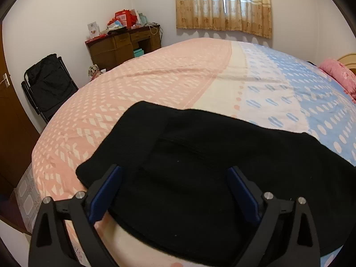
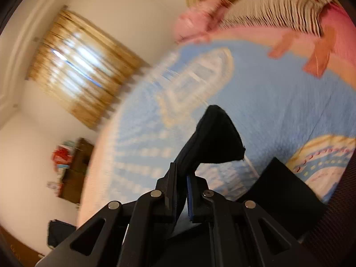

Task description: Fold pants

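Note:
Black pants [image 1: 200, 160] lie partly folded on the bed [image 1: 155, 84] near its front edge. My left gripper [image 1: 175, 173] is open, its blue-padded fingers [image 1: 106, 191] hovering over the pants' near part and holding nothing. In the right wrist view, my right gripper [image 2: 182, 173] is shut on a corner of the black pants [image 2: 213, 138] and holds it lifted above the blue part of the bedspread [image 2: 267, 102]. That view is tilted and motion-blurred. Another black fold [image 2: 278, 189] shows at lower right.
A wooden desk [image 1: 124, 44] with boxes stands at the back left, a black folding chair [image 1: 49, 84] beside the bed. Pink pillows [image 1: 338, 73] lie at the headboard, also in the right wrist view [image 2: 244, 17]. A curtained window [image 1: 222, 4] is behind.

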{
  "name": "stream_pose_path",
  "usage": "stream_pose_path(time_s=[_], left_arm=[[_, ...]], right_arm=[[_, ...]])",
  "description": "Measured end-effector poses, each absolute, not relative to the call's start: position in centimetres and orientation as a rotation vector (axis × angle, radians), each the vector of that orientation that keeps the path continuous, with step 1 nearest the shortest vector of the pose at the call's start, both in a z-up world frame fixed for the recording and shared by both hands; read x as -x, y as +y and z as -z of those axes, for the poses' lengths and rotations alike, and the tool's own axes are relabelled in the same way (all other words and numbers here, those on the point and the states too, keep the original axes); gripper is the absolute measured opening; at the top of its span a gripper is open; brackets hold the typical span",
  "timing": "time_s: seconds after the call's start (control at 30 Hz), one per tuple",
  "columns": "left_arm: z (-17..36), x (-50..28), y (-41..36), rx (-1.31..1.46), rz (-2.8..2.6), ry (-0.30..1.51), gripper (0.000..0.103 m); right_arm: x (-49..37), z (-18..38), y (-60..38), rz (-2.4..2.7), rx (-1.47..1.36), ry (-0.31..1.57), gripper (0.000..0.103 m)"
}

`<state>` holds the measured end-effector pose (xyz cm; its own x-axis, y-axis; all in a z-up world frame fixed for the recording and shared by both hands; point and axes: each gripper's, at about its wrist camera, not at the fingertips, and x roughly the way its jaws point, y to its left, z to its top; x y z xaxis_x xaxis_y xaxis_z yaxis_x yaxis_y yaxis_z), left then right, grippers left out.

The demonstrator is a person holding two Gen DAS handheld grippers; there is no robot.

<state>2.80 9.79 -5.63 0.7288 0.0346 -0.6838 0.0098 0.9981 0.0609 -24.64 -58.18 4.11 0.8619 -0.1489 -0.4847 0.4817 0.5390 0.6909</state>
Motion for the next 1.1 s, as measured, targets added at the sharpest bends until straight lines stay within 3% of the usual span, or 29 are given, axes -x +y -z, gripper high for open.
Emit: stream_pose_path(time_s=[0.17,0.37,0.53,0.73,0.87,1.1], left_arm=[[5.6,-3.0,9.8,-0.066,0.002,0.764,0.099],[5.5,-3.7,9.7,-0.078,0.027,0.794,0.103],[5.4,-3.8,9.7,-0.089,0.023,0.811,0.103],[5.5,-4.0,9.5,-0.089,0.007,0.819,0.103],[5.5,-4.1,9.3,-0.092,-0.009,0.824,0.103],[5.5,-4.0,9.4,-0.087,-0.019,0.827,0.103]], right_arm=[[29.8,-5.0,-58.1,0.328,-0.999,0.365,0.007],[32.3,2.3,-58.2,0.486,-0.918,0.783,0.007],[33.6,3.2,-57.5,0.559,-0.836,0.851,0.008],[35.3,-0.8,-59.2,0.783,-0.653,0.848,0.026],[34.3,-2.5,-60.4,0.712,-0.625,0.816,0.051],[30.0,2.0,-62.0,0.623,-0.661,0.969,0.051]])
